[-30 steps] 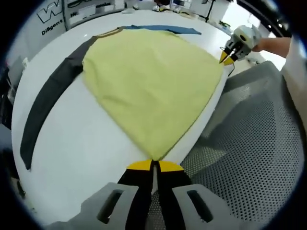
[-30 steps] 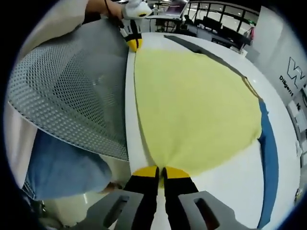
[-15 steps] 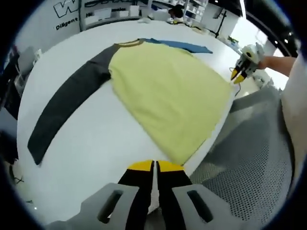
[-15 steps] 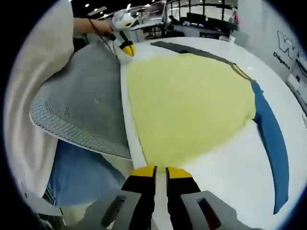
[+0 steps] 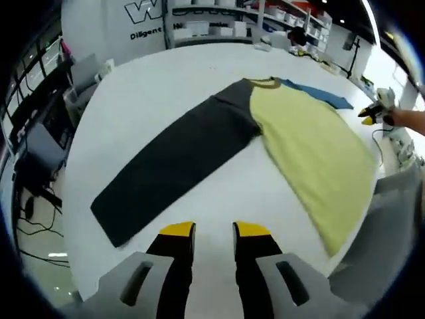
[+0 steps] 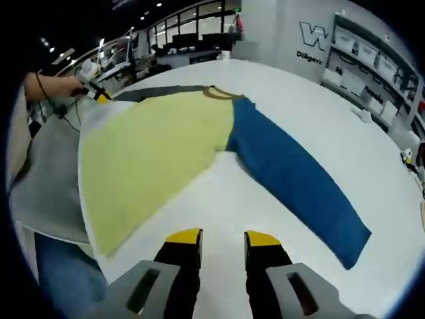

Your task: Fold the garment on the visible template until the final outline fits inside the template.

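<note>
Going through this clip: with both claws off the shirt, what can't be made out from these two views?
- Template outline: not discernible on the white table in either view.
- Shirt hem: runs along the table's near edge; whether it overhangs is unclear.
- Blue sleeve in the left gripper view: mostly hidden behind the yellow body.
- Dark sleeve in the right gripper view: likewise hidden behind the body.
- Wall lettering: cut off and too small.

Wall lettering (image 5: 147, 34) blurred, cut off by the upper edge. Far shelf items (image 5: 219, 13) too small to identify. Shirt's yellow hem (image 6: 93, 249) smeared by motion blur.
</note>
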Motion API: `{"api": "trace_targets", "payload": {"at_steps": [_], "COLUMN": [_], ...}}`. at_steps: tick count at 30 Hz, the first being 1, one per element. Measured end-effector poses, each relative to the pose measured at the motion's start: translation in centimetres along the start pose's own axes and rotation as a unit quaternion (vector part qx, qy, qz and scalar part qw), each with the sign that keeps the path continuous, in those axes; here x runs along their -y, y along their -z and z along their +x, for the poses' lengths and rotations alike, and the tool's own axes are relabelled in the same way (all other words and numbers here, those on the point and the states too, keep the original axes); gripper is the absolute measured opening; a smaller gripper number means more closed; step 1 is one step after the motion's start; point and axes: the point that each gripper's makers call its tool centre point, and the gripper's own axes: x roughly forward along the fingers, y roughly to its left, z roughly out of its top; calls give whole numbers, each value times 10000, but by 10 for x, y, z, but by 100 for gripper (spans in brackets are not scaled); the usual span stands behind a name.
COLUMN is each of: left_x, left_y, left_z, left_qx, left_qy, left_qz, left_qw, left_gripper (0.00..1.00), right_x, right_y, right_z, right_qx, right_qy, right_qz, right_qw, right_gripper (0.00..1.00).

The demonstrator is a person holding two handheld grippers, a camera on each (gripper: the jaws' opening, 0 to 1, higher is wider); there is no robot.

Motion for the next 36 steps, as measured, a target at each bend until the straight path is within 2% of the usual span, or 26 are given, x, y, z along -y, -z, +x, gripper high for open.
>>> {"api": "trace_targets", "payload": {"at_steps": [2, 4, 5, 6, 9, 11, 14, 16, 17, 18, 19, 22, 26, 30, 36], "left_x": [-17, -24, -36, -42, -67, -77, -86, -90, -92, -87, -93, -93, -95, -95, -96], "left_y": [-7, -11, -15, -17, -20, -22, -21, -15, -13, -18, -15, -15, -9, -10, -14], "left_z": [7, 11, 17, 20, 32, 37, 45, 50, 52, 56, 55, 51, 44, 40, 40], "left_qx": [-4, -11, -43, -66, -199, -265, -409, -597, -654, -511, -575, -622, -656, -674, -718], "left_qy": [-144, -185, -294, -341, -641, -738, -799, -837, -858, -647, -824, -815, -812, -811, -809], "left_qz": [-110, -171, -274, -340, -518, -610, -671, -731, -742, -818, -988, -923, -1294, -1349, -1385], "left_qw": [9998, 9997, 9992, 9988, 9964, 9951, 9937, 9920, 9914, 9932, 9900, 9904, 9861, 9852, 9844], "left_gripper": [24, 26, 28, 30, 35, 36, 36, 37, 38, 37, 39, 44, 42, 37, 37], "right_x": [23, 43, 51, 65, 88, 106, 123, 126, 130, 131, 133, 138, 138, 141, 145], "right_y": [-4, -5, -6, -7, -4, -1, 6, 16, 17, 19, 18, 17, 16, 14, 16], "right_z": [4, 9, 11, 13, 18, 20, 24, 27, 29, 30, 29, 30, 25, 22, 19], "right_qx": [44, 43, 62, 60, -59, -140, -265, -483, -438, -454, -379, -277, -221, -209, -275], "right_qy": [228, 399, 481, 661, 890, 1116, 1255, 1271, 1273, 1283, 1314, 1307, 1304, 1280, 1195], "right_qz": [309, 690, 797, 883, 1131, 1297, 1475, 1666, 1700, 1691, 1705, 1639, 1620, 1613, 1547], "right_qw": [9993, 9968, 9956, 9939, 9896, 9851, 9807, 9766, 9762, 9762, 9758, 9774, 9779, 9784, 9803], "right_gripper": [21, 23, 24, 25, 27, 27, 29, 28, 29, 31, 32, 31, 27, 20, 18]}}
